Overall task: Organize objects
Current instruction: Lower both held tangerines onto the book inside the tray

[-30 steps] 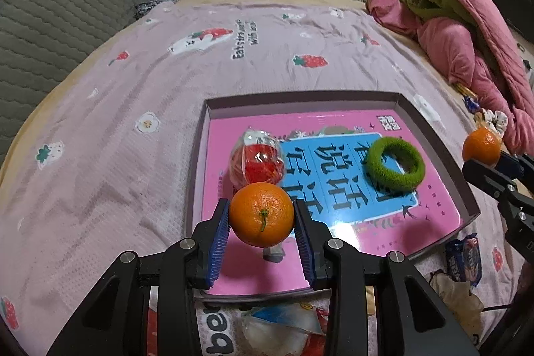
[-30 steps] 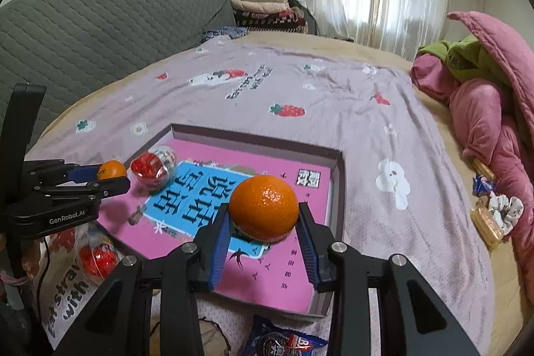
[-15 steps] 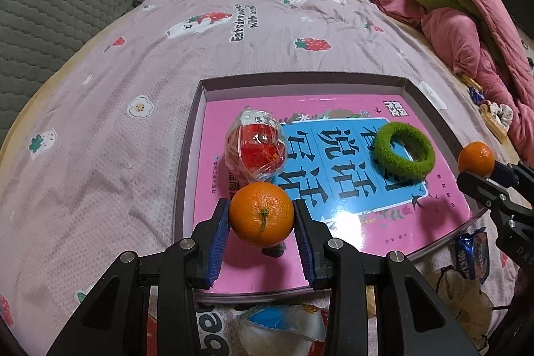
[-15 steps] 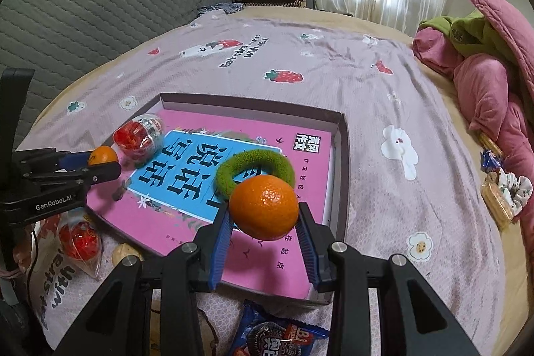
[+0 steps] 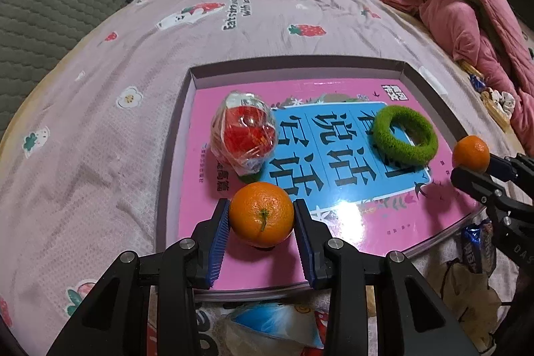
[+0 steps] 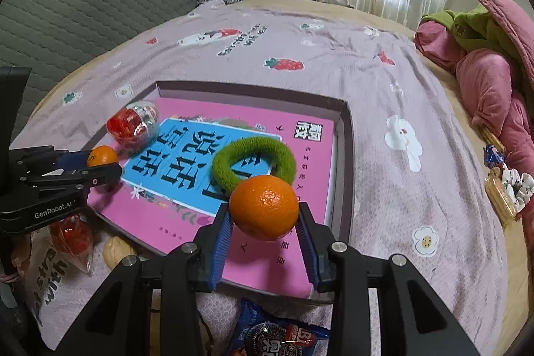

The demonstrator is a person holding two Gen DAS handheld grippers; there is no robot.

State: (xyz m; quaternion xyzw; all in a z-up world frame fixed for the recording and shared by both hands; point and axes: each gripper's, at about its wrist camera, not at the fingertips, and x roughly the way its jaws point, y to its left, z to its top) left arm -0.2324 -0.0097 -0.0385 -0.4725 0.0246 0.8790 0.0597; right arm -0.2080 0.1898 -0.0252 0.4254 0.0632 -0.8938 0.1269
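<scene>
Left gripper point(image 5: 262, 224): jaws closed on a mandarin point(image 5: 262, 215), stem facing the camera.
Right gripper point(image 6: 263, 224): jaws closed on a second mandarin point(image 6: 263, 207).
Box tray point(image 5: 300, 65): lies on the bedspread, pink book cover as its floor; holds a wrapped red snack point(image 5: 245, 132) and a green hair ring point(image 5: 404, 135).
Key relation: each mandarin hangs over the tray's near edge, left one at the snack side, right one just in front of the hair ring.
Judgement: next move is probably lower, then release.
</scene>
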